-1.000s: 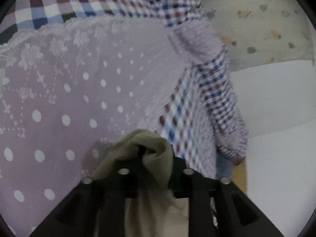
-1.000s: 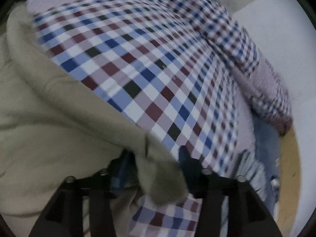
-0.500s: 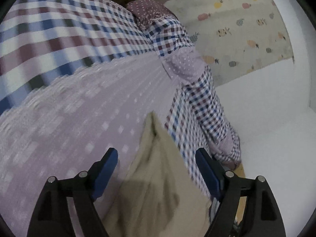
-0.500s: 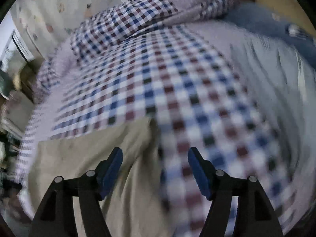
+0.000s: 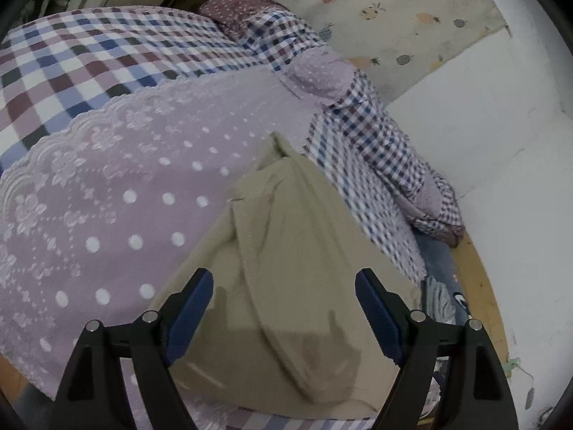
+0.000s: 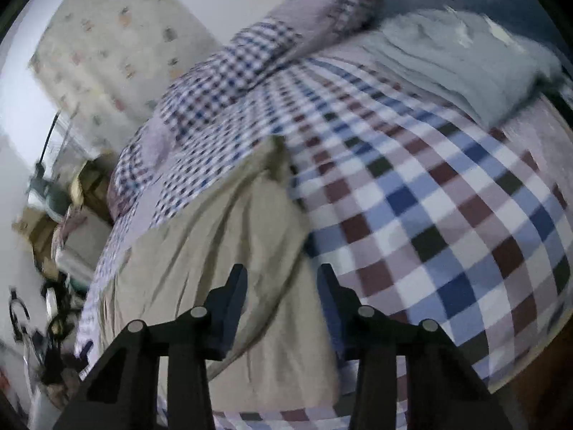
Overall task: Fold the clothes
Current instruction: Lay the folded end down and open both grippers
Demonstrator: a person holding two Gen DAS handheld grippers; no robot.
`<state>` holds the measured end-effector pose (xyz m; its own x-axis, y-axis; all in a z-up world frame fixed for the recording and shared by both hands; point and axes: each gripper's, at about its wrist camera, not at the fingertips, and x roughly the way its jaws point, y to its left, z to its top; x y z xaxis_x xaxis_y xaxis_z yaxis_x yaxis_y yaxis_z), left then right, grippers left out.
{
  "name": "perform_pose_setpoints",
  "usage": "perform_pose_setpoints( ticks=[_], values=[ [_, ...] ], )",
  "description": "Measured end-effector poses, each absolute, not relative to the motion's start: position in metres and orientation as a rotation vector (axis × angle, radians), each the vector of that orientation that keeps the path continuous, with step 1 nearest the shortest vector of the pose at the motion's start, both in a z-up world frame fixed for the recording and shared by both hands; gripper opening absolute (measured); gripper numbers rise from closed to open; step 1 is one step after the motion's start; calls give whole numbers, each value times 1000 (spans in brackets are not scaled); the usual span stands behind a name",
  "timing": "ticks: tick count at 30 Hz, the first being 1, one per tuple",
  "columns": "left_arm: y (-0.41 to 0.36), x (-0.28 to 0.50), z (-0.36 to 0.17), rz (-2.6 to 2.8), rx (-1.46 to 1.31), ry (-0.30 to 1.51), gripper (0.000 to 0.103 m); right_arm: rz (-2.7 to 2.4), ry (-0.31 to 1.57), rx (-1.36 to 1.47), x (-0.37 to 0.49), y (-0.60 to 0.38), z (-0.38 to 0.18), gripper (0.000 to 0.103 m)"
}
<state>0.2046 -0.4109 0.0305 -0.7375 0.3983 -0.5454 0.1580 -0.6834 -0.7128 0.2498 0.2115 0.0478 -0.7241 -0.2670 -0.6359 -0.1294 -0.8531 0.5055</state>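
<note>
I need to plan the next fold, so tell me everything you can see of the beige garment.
The beige garment is plain khaki cloth, soft and matte, with a stitched seam or flap edge and loose creases. It lies spread on the bed, partly on the lilac dotted sheet and partly on the checked blanket, one corner peaked up at its far end. The left gripper and right gripper are both open over it; neither is holding it.

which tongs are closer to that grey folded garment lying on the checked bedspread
Right. The grey garment lies ahead and to the right of the right tongs, which hang open over the beige garment. The left tongs, also open, see only a sliver of it at the bed's edge.
</note>
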Motion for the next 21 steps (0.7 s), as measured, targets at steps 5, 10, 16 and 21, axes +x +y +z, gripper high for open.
perform_pose_setpoints(
  ticks=[5,10,16,21],
  values=[
    [-418,217,19,2528,-1099,-1245,85,-2696,-668,1209,252,187,36,45],
    [-409,218,16,2550,-1124,-1198,85,-2652,-622,1226,258,174,26,46],
    [-408,223,12,2568,-1140,-1195,85,-2653,-615,1241,255,174,24,52],
    [-400,219,14,2468,-1068,-1199,85,-2618,-733,1200,256,184,23,53]
  ],
)
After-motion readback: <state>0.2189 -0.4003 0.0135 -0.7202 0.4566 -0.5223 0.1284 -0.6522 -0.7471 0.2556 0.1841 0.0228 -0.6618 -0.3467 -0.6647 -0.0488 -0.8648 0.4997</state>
